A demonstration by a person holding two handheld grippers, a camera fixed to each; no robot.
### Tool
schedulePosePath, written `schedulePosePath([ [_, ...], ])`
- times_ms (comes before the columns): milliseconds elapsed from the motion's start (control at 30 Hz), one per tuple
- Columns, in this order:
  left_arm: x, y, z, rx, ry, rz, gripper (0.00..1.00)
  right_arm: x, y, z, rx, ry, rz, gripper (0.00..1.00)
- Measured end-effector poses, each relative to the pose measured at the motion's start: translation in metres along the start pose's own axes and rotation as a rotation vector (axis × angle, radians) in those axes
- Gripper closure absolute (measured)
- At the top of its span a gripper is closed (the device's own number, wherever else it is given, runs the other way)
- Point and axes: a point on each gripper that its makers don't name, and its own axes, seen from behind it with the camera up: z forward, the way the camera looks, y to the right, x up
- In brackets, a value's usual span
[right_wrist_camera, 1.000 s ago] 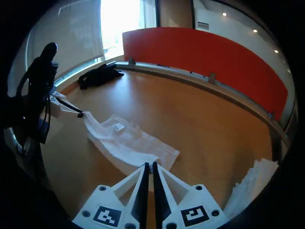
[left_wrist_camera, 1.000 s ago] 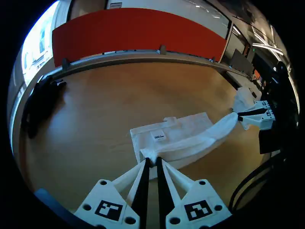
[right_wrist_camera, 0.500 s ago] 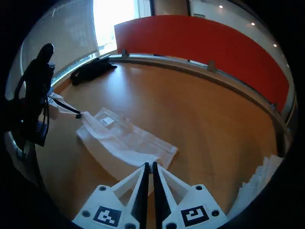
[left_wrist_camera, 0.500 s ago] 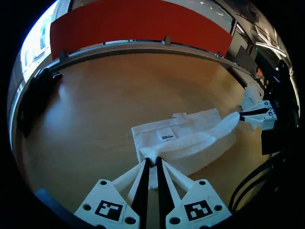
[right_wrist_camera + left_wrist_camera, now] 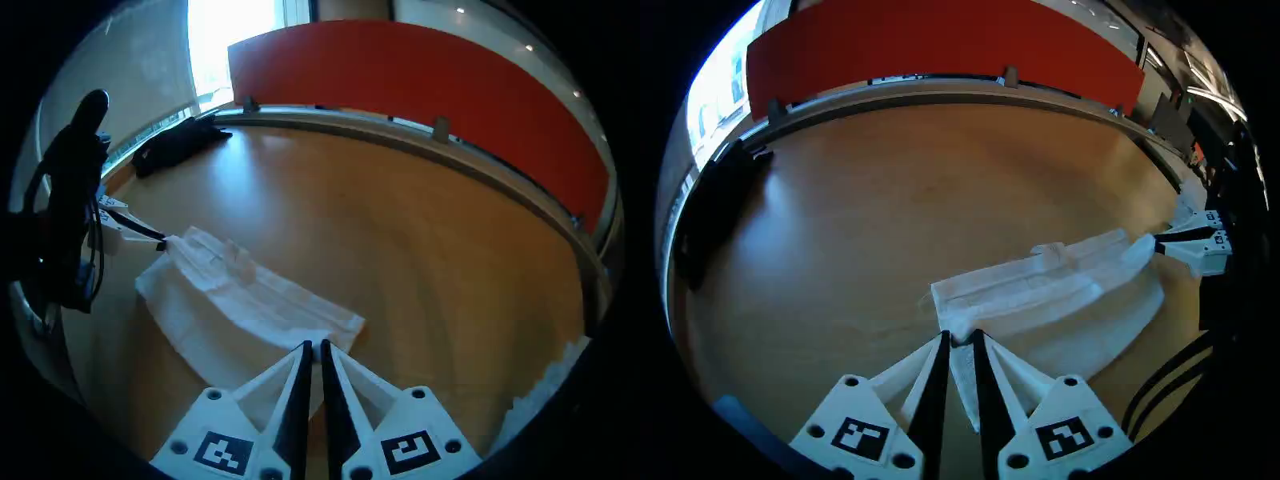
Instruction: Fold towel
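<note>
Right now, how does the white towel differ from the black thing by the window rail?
Colour: the towel is white, the black bundle dark. Place: the towel lies mid-table, the black bundle at the far edge. State: the left gripper and right gripper each pinch the towel; nothing touches the black bundle. Both rest on the wooden table.

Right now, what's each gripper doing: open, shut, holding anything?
Left gripper: shut, pinching one corner of the white towel.
Right gripper: shut, pinching the towel at another corner.
</note>
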Motion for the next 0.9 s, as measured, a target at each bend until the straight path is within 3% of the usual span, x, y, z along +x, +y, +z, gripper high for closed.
schedulePosePath([
  [100,0.003,-0.005,0.004,0.014,0.002,-0.001,0.71,0.003,0.004,0.003,-0.014,0.007,0.01,0.88],
  [333,0.009,-0.016,0.005,0.044,0.016,-0.008,0.43,0.006,0.011,0.007,-0.039,0.016,0.016,0.75],
  [467,0.014,-0.023,0.0,0.062,0.036,-0.014,0.28,0.009,0.016,0.006,-0.055,0.026,0.01,0.58],
  [567,0.016,-0.025,-0.005,0.065,0.051,-0.017,0.15,0.011,0.018,0.004,-0.066,0.037,0.006,0.35],
  [700,0.017,-0.026,-0.01,0.061,0.059,-0.021,0.13,0.011,0.017,0.001,-0.059,0.044,0.011,0.16],
  [900,0.012,-0.026,-0.018,0.062,0.063,-0.024,0.09,0.006,0.013,-0.005,-0.055,0.041,0.014,0.15],
])
